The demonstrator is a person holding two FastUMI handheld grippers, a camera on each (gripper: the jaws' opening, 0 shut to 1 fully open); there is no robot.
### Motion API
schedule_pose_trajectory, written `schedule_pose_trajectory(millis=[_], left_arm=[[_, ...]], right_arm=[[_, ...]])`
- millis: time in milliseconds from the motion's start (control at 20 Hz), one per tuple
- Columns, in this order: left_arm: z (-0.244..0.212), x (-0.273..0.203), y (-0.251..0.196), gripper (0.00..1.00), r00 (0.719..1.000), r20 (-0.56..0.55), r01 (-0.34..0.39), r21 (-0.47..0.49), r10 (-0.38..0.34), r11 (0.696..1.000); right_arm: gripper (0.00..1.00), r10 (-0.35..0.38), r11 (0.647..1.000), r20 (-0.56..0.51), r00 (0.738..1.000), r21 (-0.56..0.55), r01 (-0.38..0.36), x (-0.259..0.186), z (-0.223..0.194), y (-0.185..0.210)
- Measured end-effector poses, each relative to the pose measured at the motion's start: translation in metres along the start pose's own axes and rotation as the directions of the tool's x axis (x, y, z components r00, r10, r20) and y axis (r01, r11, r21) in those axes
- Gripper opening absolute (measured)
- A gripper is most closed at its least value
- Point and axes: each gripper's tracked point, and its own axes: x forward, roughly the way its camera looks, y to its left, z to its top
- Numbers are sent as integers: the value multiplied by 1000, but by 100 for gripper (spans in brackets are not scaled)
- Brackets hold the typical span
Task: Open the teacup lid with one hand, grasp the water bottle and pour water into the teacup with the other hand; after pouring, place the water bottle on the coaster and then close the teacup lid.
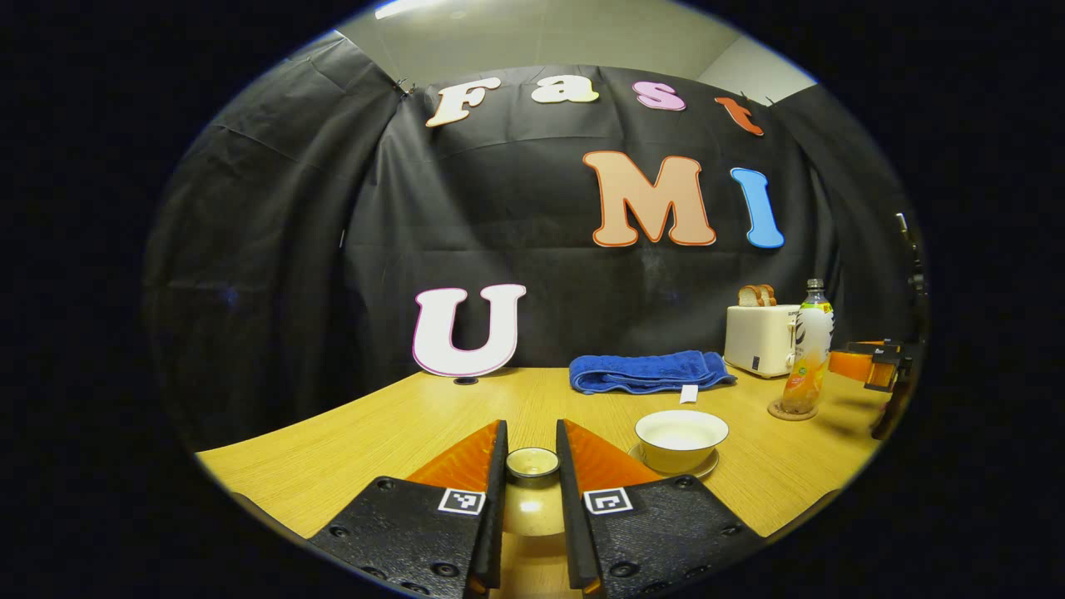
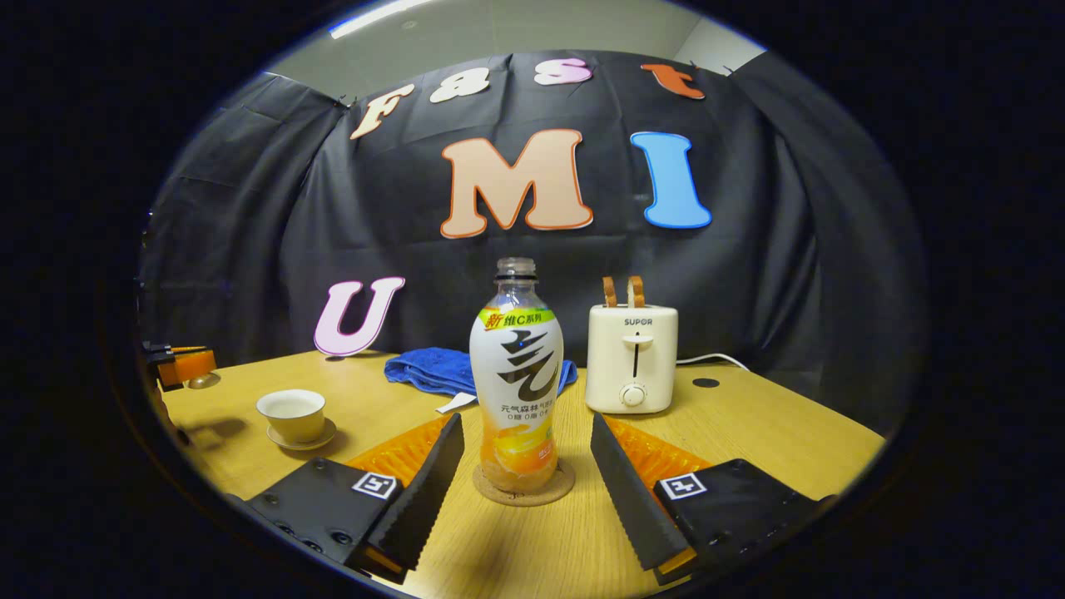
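Observation:
My left gripper (image 1: 531,430) is shut on the teacup lid (image 1: 532,507), its round knob pinched between the fingers, held above the table. To its right the uncovered cream teacup (image 1: 681,437) stands on its saucer. In the right gripper view the uncapped water bottle (image 2: 516,374), orange liquid in its lower part, stands upright on the round coaster (image 2: 491,496). My right gripper (image 2: 526,420) is open, one finger on each side of the bottle with a gap to both. The teacup (image 2: 291,413) sits far left there, with the left gripper (image 2: 185,366) beyond it.
A folded blue towel (image 1: 649,372) lies at the back of the wooden table (image 1: 374,433). A cream toaster (image 2: 632,358) holding bread slices stands just right of the bottle, its cord trailing right. The table's front edge runs close below both grippers.

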Motion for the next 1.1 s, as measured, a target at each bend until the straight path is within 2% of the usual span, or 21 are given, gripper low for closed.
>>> schedule_pose_trajectory(millis=[50, 300, 500, 700, 1000, 1100], left_arm=[[1, 1, 0, 28, 1000, 3, 3, 0, -3, 1000], [-1, 11, -20, 29, 999, -5, 54, -3, -54, 999], [-1, 19, -35, 29, 996, -3, 85, -6, -85, 996], [-1, 30, -64, 29, 985, -3, 174, -9, -174, 985], [0, 55, -108, 28, 954, 1, 298, 5, -298, 954], [-2, 65, -119, 28, 948, -9, 319, 21, -319, 948]], right_arm=[[98, -16, 1000, 5, 1000, -2, 16, -5, 0, -4], [95, -35, 999, 7, 999, -1, 35, -20, 2, -12], [97, -92, 996, 9, 996, -3, 92, -28, 3, -26], [95, -82, 997, 8, 997, -1, 82, -38, 4, -27], [95, -132, 991, 12, 991, -1, 132, -48, 5, -42], [99, -133, 991, 11, 991, -2, 133, -48, 5, -42]])
